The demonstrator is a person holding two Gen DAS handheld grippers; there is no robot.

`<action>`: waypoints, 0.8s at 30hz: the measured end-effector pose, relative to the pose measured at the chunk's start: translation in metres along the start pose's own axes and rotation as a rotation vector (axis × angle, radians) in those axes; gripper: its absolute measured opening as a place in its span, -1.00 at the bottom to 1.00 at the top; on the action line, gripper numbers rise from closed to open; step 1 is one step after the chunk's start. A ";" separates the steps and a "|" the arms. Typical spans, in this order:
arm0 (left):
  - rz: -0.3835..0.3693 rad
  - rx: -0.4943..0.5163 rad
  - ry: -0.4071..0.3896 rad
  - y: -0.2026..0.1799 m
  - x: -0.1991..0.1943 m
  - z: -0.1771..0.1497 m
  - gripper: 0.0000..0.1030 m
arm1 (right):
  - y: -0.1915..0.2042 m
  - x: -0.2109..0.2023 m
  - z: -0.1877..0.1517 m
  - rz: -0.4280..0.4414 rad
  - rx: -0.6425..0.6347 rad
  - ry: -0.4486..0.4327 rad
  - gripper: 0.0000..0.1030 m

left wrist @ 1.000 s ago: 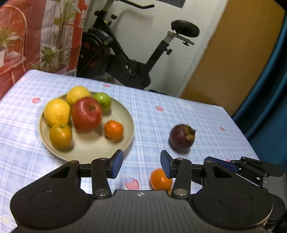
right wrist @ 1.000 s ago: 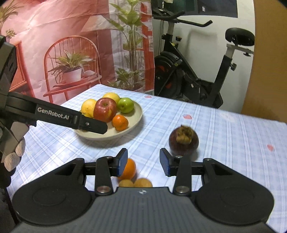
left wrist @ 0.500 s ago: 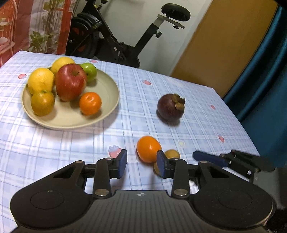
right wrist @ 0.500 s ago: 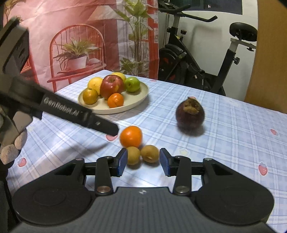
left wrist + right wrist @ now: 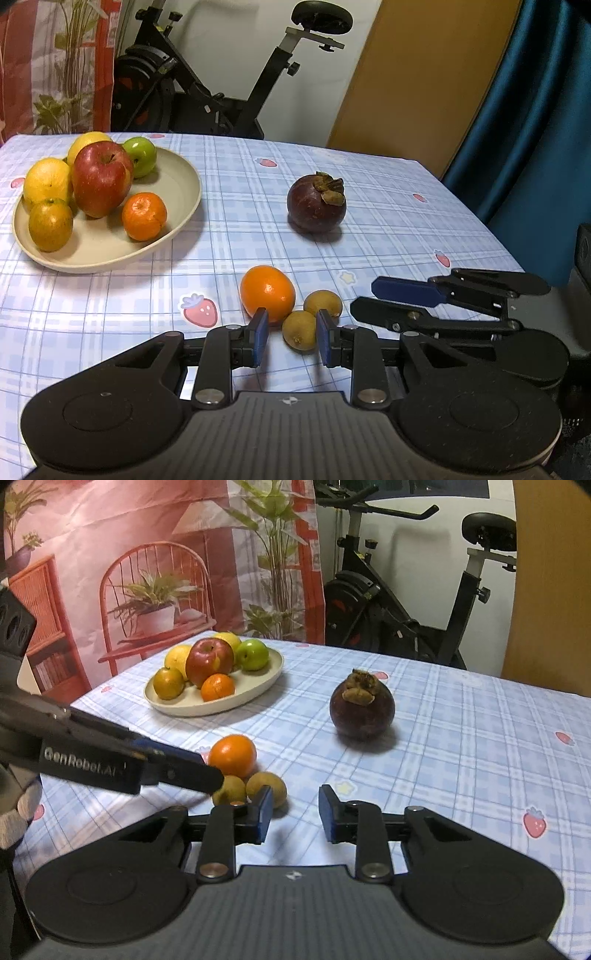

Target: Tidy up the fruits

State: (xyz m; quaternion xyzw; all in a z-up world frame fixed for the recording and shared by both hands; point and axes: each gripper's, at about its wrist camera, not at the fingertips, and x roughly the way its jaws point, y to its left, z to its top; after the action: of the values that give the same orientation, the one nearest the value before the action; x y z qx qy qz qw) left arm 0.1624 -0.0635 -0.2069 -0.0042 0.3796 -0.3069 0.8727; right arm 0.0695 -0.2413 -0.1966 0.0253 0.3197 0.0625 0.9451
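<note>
Reaching over the near part of the table [image 5: 388, 229], both tongs point down at the loose fruit. The far edge of the table runs close to an exercise bike [image 5: 229, 92], and the right edge runs beside a blue curtain [image 5: 535, 129]. Bare checked cloth lies open between the plate and the right edge.

Near the left edge sits a beige plate [image 5: 184, 206]. It holds a red apple [image 5: 99, 177], a green apple [image 5: 140, 155], two yellow citrus fruits [image 5: 46, 179] [image 5: 86, 140], a greenish orange [image 5: 50, 229] and a mandarin [image 5: 144, 216].

Off the plate, a mangosteen [image 5: 316, 203] stands alone mid-table. Nearer, an orange [image 5: 267, 293] touches two small brown fruits [image 5: 299, 330] [image 5: 323, 302].

The left tongs [image 5: 291, 341] have just been closing and are drawn in to a slim gap. The nearer brown fruit shows in line with that gap, at the tips. Whether the pads touch it cannot be told.

The right tongs [image 5: 295, 808] have also just been closing to a slim gap and pinch nothing. The brown pair lies just left of their left pad.
</note>
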 end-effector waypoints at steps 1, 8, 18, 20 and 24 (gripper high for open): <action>0.000 0.001 -0.002 0.000 -0.001 0.000 -0.42 | 0.000 0.001 0.000 0.009 0.005 -0.006 -0.43; 0.003 -0.008 0.014 0.002 -0.001 -0.003 -0.42 | 0.004 0.013 0.003 0.047 0.009 -0.021 -0.43; 0.015 -0.004 0.026 0.002 0.000 -0.004 -0.43 | 0.004 0.034 0.000 0.120 0.055 0.035 -0.39; 0.016 -0.005 0.030 0.002 0.000 -0.004 -0.43 | 0.004 0.033 0.000 0.125 0.063 0.028 -0.43; 0.025 -0.005 0.041 0.002 0.003 -0.005 -0.42 | 0.002 0.027 -0.004 0.110 0.085 0.004 -0.43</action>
State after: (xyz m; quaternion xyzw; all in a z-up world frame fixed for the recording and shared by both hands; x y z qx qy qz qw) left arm 0.1615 -0.0624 -0.2131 0.0046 0.3981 -0.2949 0.8686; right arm 0.0883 -0.2357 -0.2155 0.0828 0.3223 0.1006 0.9376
